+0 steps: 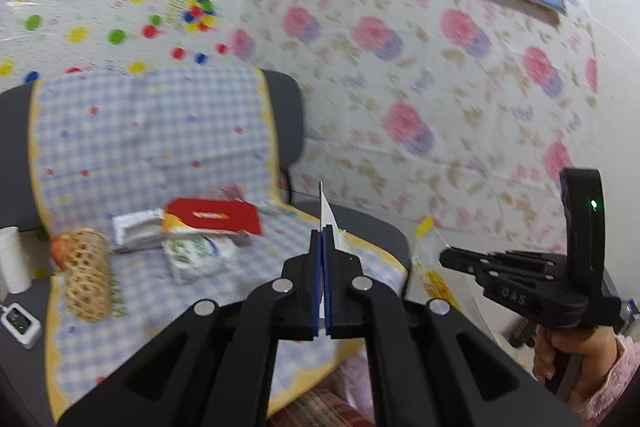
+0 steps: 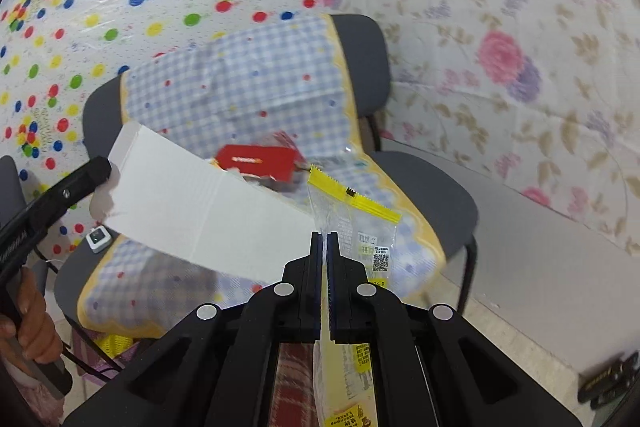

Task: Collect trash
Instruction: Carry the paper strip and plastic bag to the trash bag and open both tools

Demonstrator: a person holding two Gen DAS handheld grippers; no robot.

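Observation:
My left gripper (image 1: pixel 322 233) is shut on a flat white cardboard piece (image 1: pixel 327 217), seen edge-on; in the right wrist view it shows as a broad white sheet (image 2: pixel 208 205) held above the chair seat. My right gripper (image 2: pixel 324 239) is shut on a clear plastic bag with a yellow zip strip (image 2: pixel 354 201); the bag also shows in the left wrist view (image 1: pixel 430 259) by the right gripper (image 1: pixel 454 259). On the seat lie a red packet (image 1: pixel 214 217), a white carton (image 1: pixel 134 229) and a crumpled green-white wrapper (image 1: pixel 196 257).
A grey chair (image 1: pixel 286 115) draped with a blue checked cloth (image 1: pixel 152 131) holds the litter. A wicker basket (image 1: pixel 86 275) lies on the seat's left. A white roll (image 1: pixel 12 259) and a small white device (image 1: pixel 20 325) are at far left. Patterned sheets cover the walls.

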